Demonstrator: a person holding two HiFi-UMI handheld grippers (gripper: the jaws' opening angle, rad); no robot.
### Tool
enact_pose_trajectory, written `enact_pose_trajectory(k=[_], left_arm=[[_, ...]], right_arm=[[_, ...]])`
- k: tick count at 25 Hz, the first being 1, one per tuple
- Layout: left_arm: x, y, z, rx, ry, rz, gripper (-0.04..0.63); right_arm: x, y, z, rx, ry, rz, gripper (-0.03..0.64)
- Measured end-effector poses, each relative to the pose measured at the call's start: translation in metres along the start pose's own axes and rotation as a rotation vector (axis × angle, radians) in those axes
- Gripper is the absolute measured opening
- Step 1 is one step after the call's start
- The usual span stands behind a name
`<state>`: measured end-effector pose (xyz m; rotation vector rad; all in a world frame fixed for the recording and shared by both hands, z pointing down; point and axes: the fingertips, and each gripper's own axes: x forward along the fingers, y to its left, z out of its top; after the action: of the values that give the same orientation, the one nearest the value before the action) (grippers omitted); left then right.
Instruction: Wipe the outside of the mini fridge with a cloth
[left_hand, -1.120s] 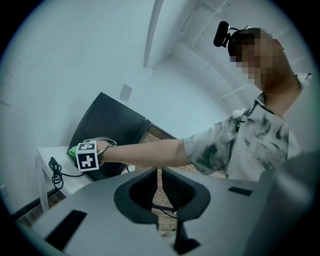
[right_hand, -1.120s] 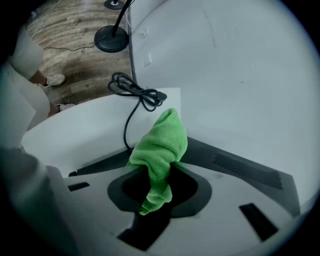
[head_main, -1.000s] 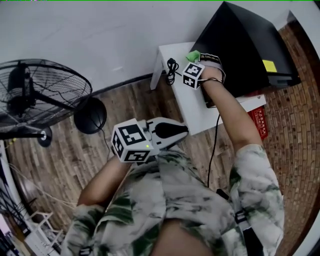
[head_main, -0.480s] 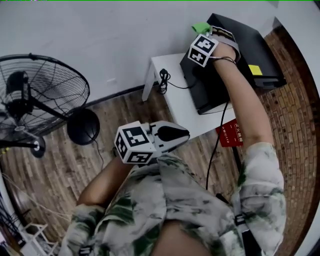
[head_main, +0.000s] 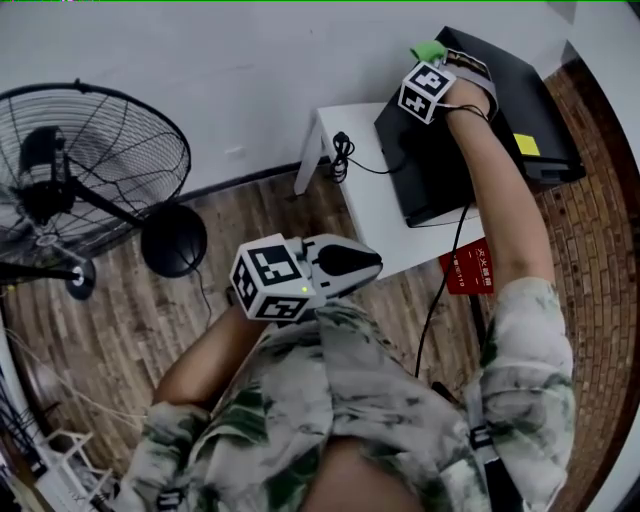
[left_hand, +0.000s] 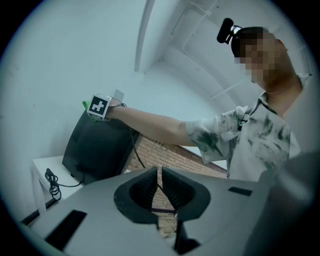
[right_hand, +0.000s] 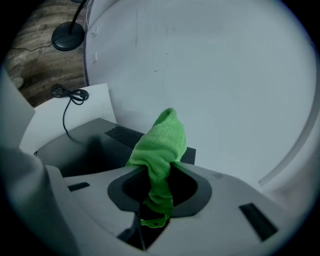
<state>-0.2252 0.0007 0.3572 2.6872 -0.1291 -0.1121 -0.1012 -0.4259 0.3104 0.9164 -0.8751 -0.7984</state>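
Person's patterned shirt, lower centre of the head view, short-sleeved, both forearms bare. Left gripper, mid-frame just above the shirt, marker cube toward the left; its jaws are drawn nearly together with only a thin slit between them and nothing held. It is raised over the wooden floor, well apart from the appliance. White table, upper centre, against the white wall; a coiled black cable lies on its left part. Red printed packet, below the table's lower edge. Mini fridge, black, standing on the table at upper right, with a yellow sticker on its right side and a perforated vent visible in the right gripper view. Right gripper, at the fridge's upper edge beside the wall, arm extended; its jaws are clamped on a green cloth, which sticks out past them in a bunched fold. Whether the cloth touches the fridge cannot be told. Pedestal fan, black, wire-caged, far left, with its round base on the floor.
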Motion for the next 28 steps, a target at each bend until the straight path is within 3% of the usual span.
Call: enact_pose_trajectory(k=[11,28], left_arm=[[-0.005,0.013,-0.005,-0.035,-0.004,0.038,0.031],[-0.007,0.041,-0.021,-0.105,-0.013,0.135,0.031]], right_arm=[[0.024,0.047,0.022,-0.051,0.013,0.036,0.106],[0.068,0.176,0.068,-0.208,-0.011,0.152,0.106]])
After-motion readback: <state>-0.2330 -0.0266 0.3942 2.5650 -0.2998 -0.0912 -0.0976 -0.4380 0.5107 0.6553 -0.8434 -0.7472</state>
